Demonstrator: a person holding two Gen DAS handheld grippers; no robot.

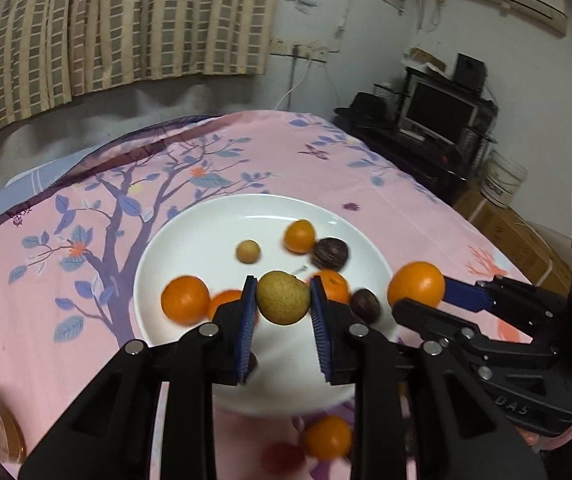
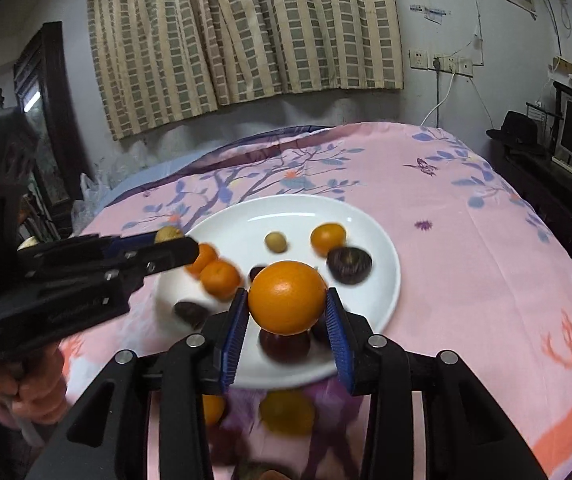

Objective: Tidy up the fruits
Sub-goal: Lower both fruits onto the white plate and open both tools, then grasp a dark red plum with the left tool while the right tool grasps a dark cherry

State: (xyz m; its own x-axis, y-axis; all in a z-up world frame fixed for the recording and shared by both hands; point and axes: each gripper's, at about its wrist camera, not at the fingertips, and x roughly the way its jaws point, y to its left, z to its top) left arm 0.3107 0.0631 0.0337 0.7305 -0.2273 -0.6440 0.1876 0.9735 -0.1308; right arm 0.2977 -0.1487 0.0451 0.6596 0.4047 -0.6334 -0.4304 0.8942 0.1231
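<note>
Left wrist view: the left gripper (image 1: 282, 300) clamps a small brownish-green fruit (image 1: 282, 298) between its blue pads, held over the near part of the white plate (image 1: 190, 232), the plate's bare centre lying ahead of the fingers.

Right wrist view: the right gripper (image 2: 287, 304) grips a large orange (image 2: 287, 298) above the plate's near edge, likewise short of the centre.

I see a glossy white glazed plate (image 1: 190, 240) on a matt printed cloth (image 1: 365, 184) over the tabletop. My left gripper (image 1: 282, 300) looks like matt black plastic with ribbed blue pads (image 1: 248, 312); the orange (image 2: 287, 298) has a waxy sheen, the pear (image 1: 283, 298) a dull speckled skin.
</note>
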